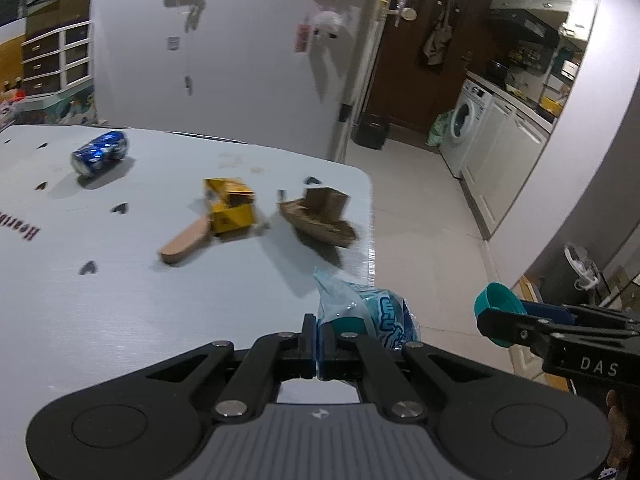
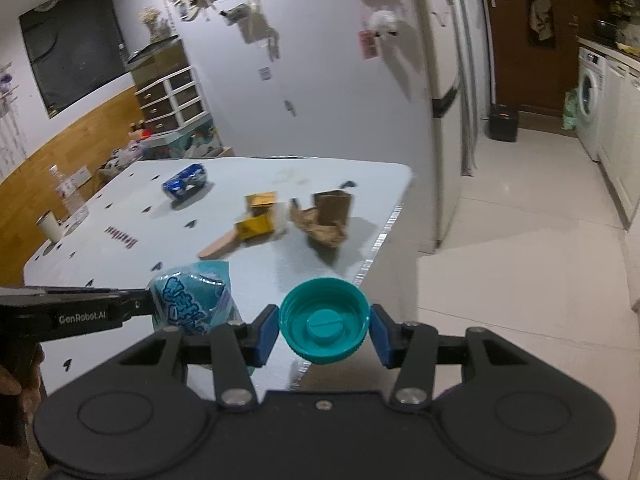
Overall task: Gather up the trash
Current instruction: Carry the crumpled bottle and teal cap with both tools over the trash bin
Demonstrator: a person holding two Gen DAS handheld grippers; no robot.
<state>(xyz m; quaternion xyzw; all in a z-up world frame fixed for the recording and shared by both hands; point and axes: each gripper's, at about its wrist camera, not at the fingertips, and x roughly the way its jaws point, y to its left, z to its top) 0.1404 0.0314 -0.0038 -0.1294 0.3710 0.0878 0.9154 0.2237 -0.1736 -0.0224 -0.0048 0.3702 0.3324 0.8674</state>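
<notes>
I read "DAS" in pale letters on the black body of the right gripper [image 1: 496, 322]. "GenRobot.AI" on black side of left gripper [image 2: 146, 304]. Dark red word printed near left edge of the pale grey table [image 2: 120, 288], approx "Heartb…", rest cut off. Blue wrapper lettering: illegible.

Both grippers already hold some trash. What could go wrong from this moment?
1. The left gripper pinches only an edge of the blue wrapper, so the wrapper may slip out.
2. The right gripper holds the teal lid by its round rim beyond the table edge; it could pop out and roll on the floor.
3. The two grippers are close and may bump.
</notes>
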